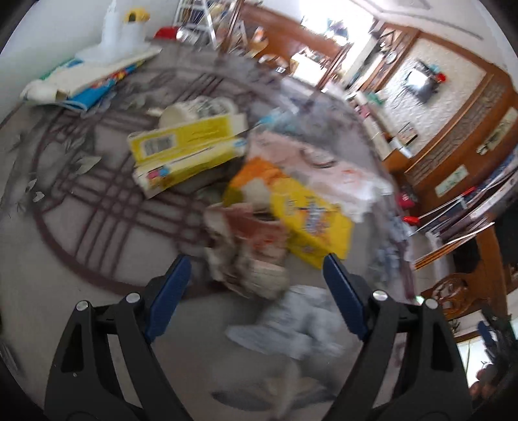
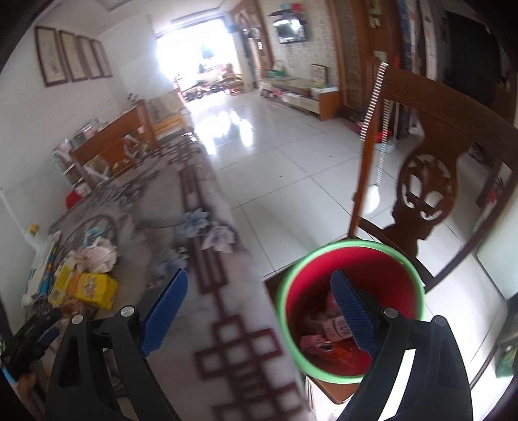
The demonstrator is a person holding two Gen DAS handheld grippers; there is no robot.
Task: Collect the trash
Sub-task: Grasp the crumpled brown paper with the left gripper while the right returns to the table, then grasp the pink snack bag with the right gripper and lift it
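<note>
A heap of trash lies on the patterned table: a yellow carton, a yellow snack bag, a crumpled brownish wrapper and a pale crumpled plastic piece. My left gripper hangs open over the near end of this heap, nothing between its blue pads. In the right wrist view the red bucket with a green rim stands on a chair beside the table and holds several wrappers. My right gripper is open and empty, one pad over the bucket, the other over the table edge. The same heap shows far left.
A carved wooden chair back rises behind the bucket. A white bottle and a flat printed box sit at the table's far side. The left gripper's black body shows at the lower left. Shiny tiled floor stretches beyond.
</note>
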